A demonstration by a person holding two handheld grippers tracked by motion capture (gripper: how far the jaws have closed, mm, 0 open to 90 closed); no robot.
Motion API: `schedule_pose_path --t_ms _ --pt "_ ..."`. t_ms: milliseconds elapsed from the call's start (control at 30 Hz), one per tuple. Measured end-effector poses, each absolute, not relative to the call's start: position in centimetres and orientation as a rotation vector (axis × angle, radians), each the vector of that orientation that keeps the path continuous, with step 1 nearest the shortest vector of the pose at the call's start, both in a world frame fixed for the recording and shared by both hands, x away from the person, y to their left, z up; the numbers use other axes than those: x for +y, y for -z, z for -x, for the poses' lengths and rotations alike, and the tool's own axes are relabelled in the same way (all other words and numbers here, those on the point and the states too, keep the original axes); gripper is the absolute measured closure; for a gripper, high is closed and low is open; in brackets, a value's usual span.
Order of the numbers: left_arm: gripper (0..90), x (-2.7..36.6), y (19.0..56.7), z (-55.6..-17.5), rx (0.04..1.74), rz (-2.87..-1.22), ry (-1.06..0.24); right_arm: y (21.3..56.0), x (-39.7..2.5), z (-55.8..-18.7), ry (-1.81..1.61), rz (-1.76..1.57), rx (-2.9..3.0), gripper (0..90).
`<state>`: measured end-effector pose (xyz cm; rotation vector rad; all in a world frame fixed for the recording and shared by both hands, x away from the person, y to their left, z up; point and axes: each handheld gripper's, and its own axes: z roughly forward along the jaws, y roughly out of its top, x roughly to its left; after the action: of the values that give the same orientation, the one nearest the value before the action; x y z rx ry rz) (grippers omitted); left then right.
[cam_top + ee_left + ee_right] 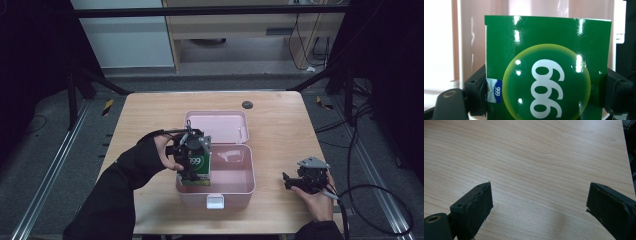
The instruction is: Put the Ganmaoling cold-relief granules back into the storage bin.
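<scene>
the left gripper [192, 162] clamped a green box [548, 70] inside the pink case [248, 192]; right of the case, the right gripper's [539, 205] fingers stood apart over the tabletop [536, 152].

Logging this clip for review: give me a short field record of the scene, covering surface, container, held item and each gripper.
surface: light wooden table
container: pale pink plastic box, hinged lid open and lying flat behind it
held item: glossy green cardboard carton printed 999, upright at the box's left end
left gripper: shut on the carton, a jaw on either side
right gripper: open, holding nothing, over bare table right of the box
other: small dark round disc near the table's far edge
</scene>
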<state>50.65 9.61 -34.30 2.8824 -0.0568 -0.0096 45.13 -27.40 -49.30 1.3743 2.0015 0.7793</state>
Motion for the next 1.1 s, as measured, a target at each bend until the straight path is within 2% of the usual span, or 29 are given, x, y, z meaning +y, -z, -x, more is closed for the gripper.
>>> schedule_pose_path --t_ms 1100 --pt "14.6 9.5 38.3 -50.8 -0.023 -2.916 0.039 49.3 -27.4 -45.2 -0.772 -1.369 2.008 6.7"
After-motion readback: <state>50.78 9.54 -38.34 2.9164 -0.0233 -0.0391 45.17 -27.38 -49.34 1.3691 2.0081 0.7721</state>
